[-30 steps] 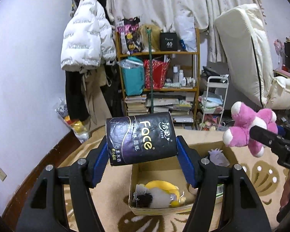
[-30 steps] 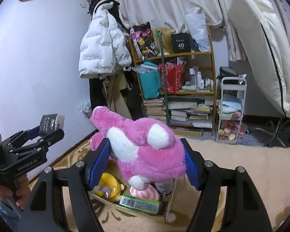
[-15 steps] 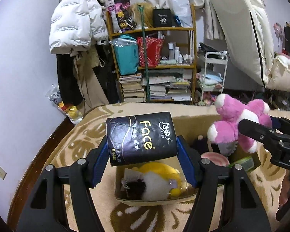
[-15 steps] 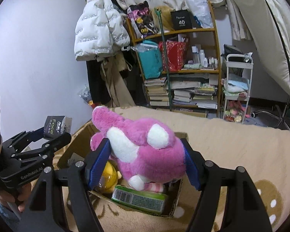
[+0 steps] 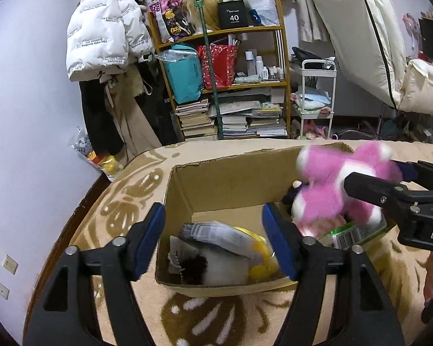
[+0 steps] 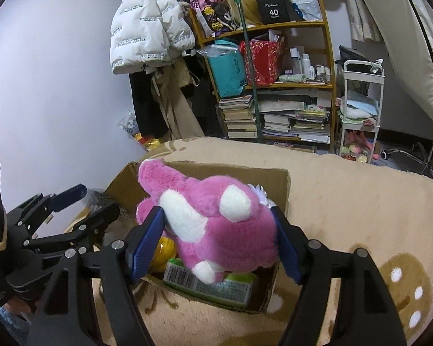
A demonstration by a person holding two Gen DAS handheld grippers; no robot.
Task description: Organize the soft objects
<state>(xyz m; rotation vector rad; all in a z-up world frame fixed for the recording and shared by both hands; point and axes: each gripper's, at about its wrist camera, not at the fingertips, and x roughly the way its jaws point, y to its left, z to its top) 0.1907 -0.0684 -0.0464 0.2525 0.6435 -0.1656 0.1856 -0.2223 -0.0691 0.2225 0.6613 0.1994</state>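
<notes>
Even indoor light, fisheye-bent edges, dark corners, slight motion blur.

1. The tissue pack (image 5: 216, 235), dark with a silvery sheen and blurred, lies tilted on top of the toys at the near left end of the cardboard box (image 5: 222, 178).
2. The pink plush toy (image 6: 216, 225), fluffy with white patches, sits over the box's right end, above a green packet (image 6: 216, 287).
3. A yellow toy (image 5: 259, 259) lies under the tissue pack.

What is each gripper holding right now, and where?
Left gripper: nothing, its fingers just opened. Right gripper: pink plush toy, gripped across its body.
</notes>
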